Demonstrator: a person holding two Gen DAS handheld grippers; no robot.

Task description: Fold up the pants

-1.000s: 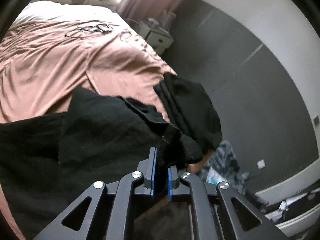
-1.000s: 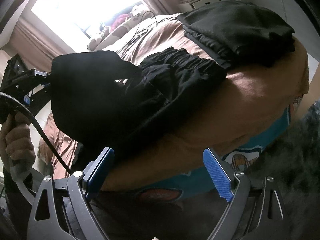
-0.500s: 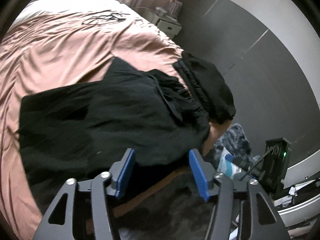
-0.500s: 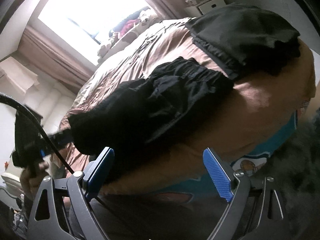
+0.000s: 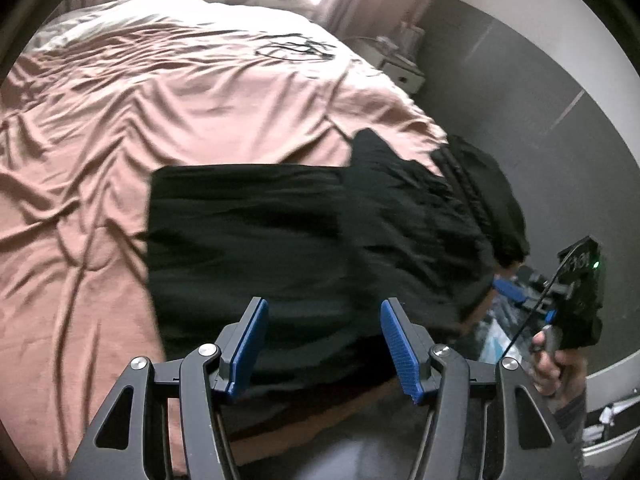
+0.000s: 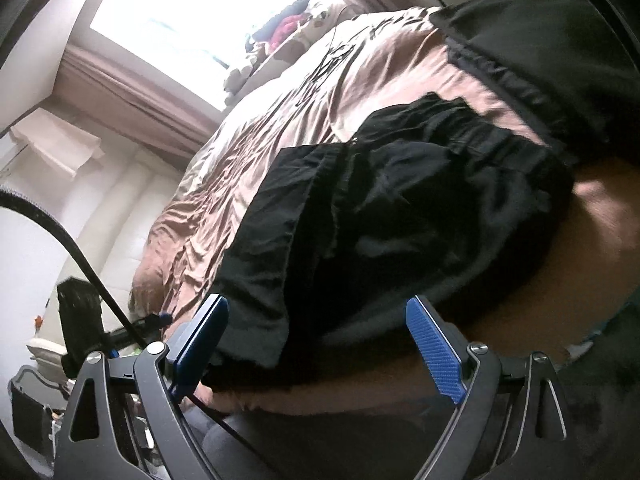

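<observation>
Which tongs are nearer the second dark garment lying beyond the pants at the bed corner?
Right tongs. The dark garment lies just beyond the pants on their side; the left tongs are at the pants' other end.

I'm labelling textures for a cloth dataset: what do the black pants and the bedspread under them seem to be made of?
Black pants: seemingly a thin matte woven fabric, lying limp with fine creases. Bedspread: pinkish-tan cloth with a soft sheen, possibly satin-like or smooth cotton, rumpled into many shallow wrinkles.
</observation>
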